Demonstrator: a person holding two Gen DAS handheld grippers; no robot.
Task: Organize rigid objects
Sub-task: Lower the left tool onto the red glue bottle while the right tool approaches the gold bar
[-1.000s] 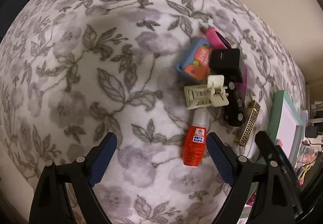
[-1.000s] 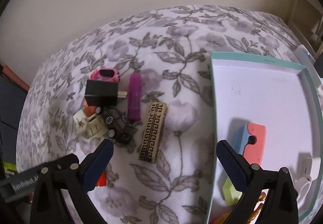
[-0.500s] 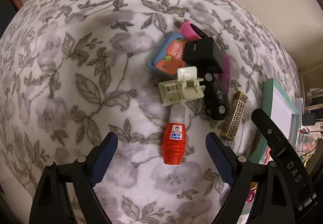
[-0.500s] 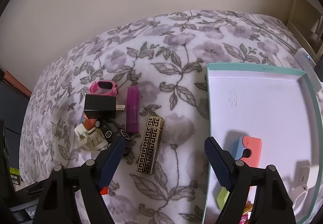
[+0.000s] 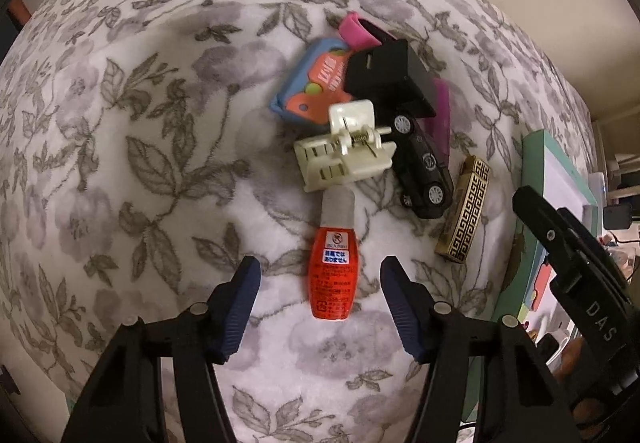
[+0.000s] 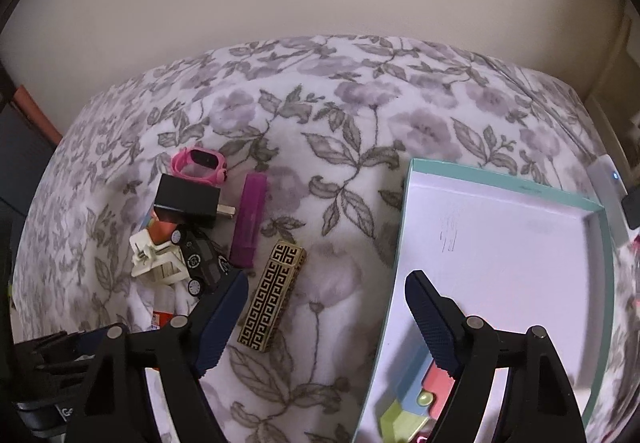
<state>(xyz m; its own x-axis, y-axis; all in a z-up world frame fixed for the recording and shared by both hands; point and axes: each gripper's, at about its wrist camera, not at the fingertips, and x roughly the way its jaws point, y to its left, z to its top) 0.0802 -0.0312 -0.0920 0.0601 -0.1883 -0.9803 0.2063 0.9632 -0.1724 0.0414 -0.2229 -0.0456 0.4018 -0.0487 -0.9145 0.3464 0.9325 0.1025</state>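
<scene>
Since a second ago the left tongs (image 5: 320,285) have slid across toward the pile and come down a touch, so the red bottle (image 5: 331,273) that sat off by the right-hand pad now lies square in the gap. The jaws have just been closing too: about half open now, bottle between them, but there's bare blanket showing on both sides, so no pad is pressing it yet.

The bit that matters: the bottle's long axis runs straight away from the tongs, grey cap pointing at the cream hair clip (image 5: 344,147) just beyond it, fat red base nearest the camera. So the pads sit either side of its short width, which looks to me like the right way round for a pinch. The cap end nearly touches the clip, so I'd guess a sloppy close could nudge it.

The right tongs (image 6: 326,309) have narrowed as well but are still fairly wide and holding nothing. They hang over the floral blanket (image 6: 340,171), one finger beside the gold patterned case (image 6: 272,297), the other over the teal-rimmed box (image 6: 404,235). The left hand is clearly the nearer one to the bottle; from the right view only a sliver of it shows, beyond the clip, on the far side from the box.
</scene>
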